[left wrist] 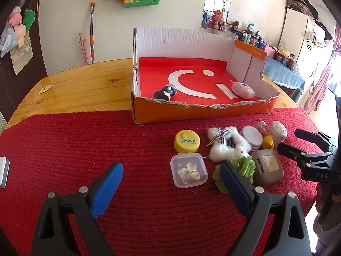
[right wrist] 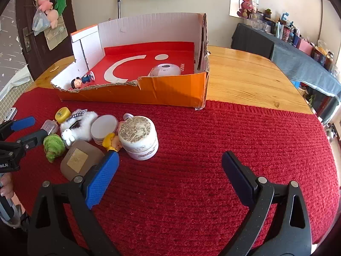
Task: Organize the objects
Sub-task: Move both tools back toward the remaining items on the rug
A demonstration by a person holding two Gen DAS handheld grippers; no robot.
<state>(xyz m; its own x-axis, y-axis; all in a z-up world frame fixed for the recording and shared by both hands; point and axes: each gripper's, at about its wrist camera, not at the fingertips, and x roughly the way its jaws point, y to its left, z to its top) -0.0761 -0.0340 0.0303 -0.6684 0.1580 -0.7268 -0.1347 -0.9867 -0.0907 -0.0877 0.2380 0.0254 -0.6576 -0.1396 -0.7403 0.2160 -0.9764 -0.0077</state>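
Note:
Small objects lie in a cluster on the red mat [left wrist: 89,140]: a yellow tin [left wrist: 187,141], a clear plastic box [left wrist: 188,171], a white fluffy plush [left wrist: 226,144], a green fuzzy toy [left wrist: 245,166], a beige case [left wrist: 267,167] and a white jar [right wrist: 139,137]. My left gripper [left wrist: 170,166] is open, with the clear box just ahead between its fingertips, untouched. My right gripper [right wrist: 170,160] is open over bare mat, and its left pad is beside the beige case [right wrist: 80,160]. An orange cardboard box [left wrist: 191,112] behind them holds a small figurine [left wrist: 166,92] and a pink round device [left wrist: 243,90].
The mat covers the near part of a wooden table [right wrist: 245,74]. A white device [left wrist: 3,171] lies at the mat's left edge. A person's hand [right wrist: 6,186] holds the left gripper [right wrist: 32,128]. A cloth-covered side table [right wrist: 298,49] with bottles stands to the right.

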